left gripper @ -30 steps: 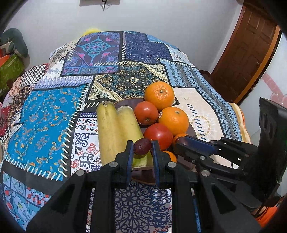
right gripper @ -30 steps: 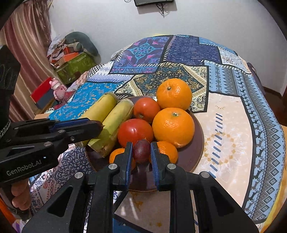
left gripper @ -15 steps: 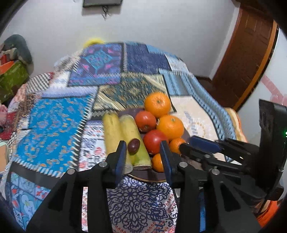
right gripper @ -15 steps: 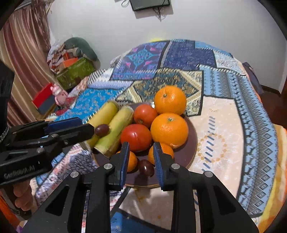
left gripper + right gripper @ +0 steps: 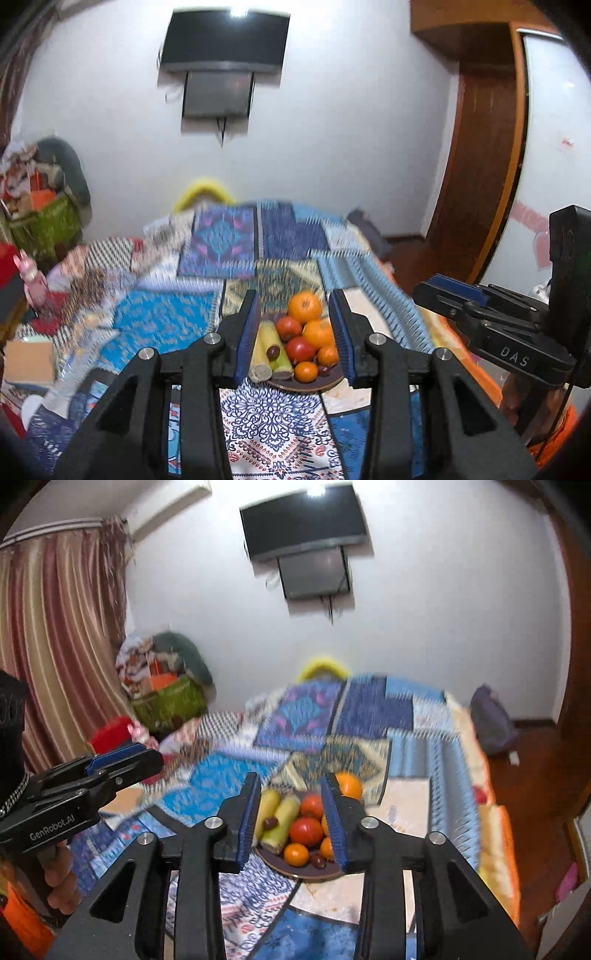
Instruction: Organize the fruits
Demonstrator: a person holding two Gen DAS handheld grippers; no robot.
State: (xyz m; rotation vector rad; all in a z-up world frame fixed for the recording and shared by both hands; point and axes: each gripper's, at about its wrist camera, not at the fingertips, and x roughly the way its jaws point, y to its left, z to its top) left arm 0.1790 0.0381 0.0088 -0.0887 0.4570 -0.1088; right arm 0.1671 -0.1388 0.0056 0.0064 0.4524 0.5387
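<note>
Brown plate (image 5: 314,386) of fruit: set on a bed (image 5: 159,325) under a patchwork bedspread, near the front edge and toward the bed's right side. Broad bare bedspread behind and to the left of the plate; narrower strip to its right before the bed's edge drops to a wooden floor (image 5: 532,775).

Left gripper (image 5: 295,332): raised well clear of the plate, jaws apart with nothing between the blue pads, fruit merely seen through the gap. Right gripper (image 5: 291,819): likewise raised, jaws apart and empty, having just been opening. Each gripper visible from the side in the other's view.

Two peeled yellow-green bananas (image 5: 267,345): side by side on the plate's left half, long axes running front to back, cut ends toward the front rim. Small dark fruit (image 5: 273,352): resting on top of the bananas. Second dark fruit (image 5: 317,860): at the front rim beside a small orange (image 5: 296,853).

Two red tomatoes (image 5: 299,349) and larger oranges (image 5: 304,306): heaped on the right half. Far orange partly hidden behind the right gripper's pad in the right wrist view.

Bedspread pattern smeared by motion blur. Person's hand (image 5: 61,882) partly cut off at the lower left of the right wrist view. Wall-mounted television (image 5: 225,40) above.
</note>
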